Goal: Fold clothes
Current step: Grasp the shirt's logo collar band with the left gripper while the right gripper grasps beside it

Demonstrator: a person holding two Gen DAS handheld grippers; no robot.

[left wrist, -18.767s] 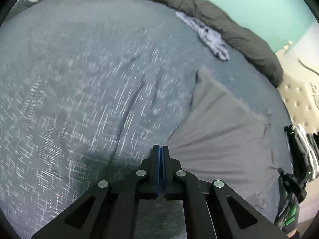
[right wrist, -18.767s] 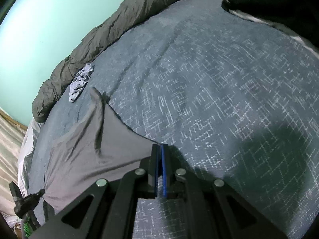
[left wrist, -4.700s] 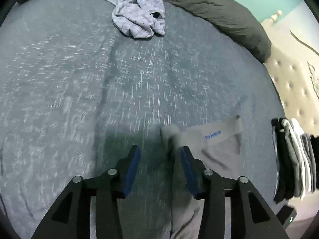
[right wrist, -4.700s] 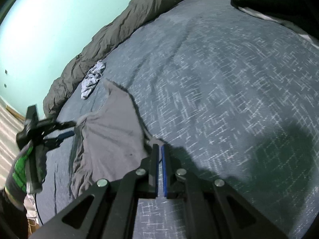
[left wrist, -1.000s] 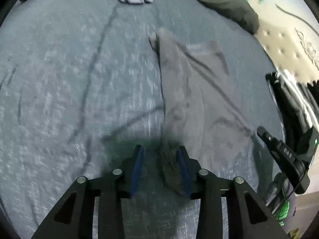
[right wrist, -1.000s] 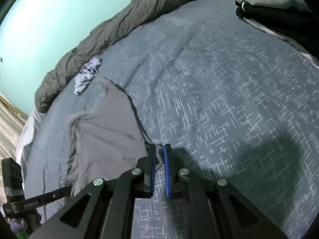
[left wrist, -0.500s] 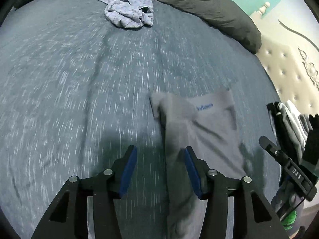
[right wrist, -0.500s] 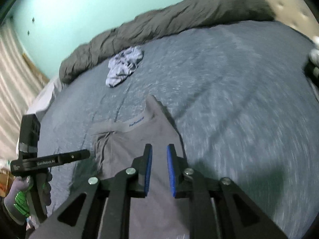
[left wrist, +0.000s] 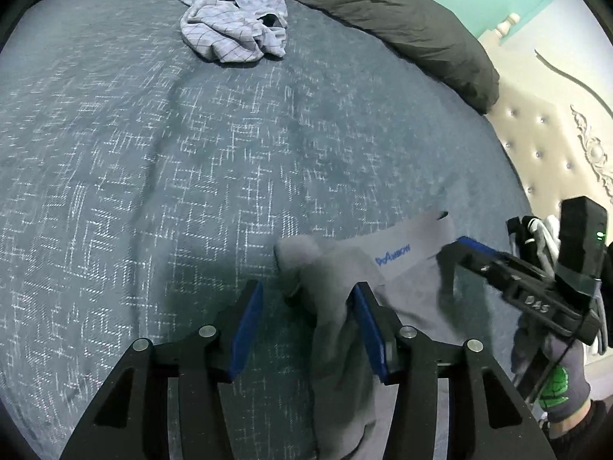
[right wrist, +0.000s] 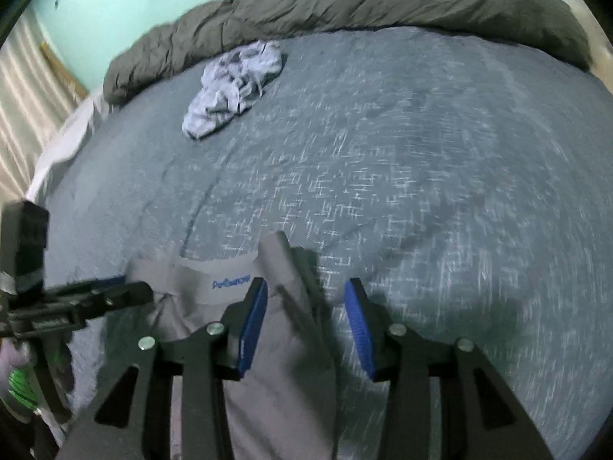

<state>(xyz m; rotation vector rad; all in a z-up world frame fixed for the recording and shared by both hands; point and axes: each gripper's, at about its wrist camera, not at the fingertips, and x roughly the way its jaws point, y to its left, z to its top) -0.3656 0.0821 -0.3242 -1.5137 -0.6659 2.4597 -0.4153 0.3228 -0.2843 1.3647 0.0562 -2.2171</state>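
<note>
Lying flat on the grey-blue bedspread (left wrist: 191,145), the grey garment (left wrist: 406,280) is seen with its blue-lettered waistband turned toward the dark duvet (left wrist: 402,19). The left gripper (left wrist: 306,306) is held above the garment's bunched left edge; its jaws are apart and the cloth between them is not pressed. The right gripper (right wrist: 304,306) is held over the garment's right edge, its jaws are opening, and nothing is pinched. A crumpled checked cloth (left wrist: 233,34) is seen beyond the garment, near the duvet.
</note>
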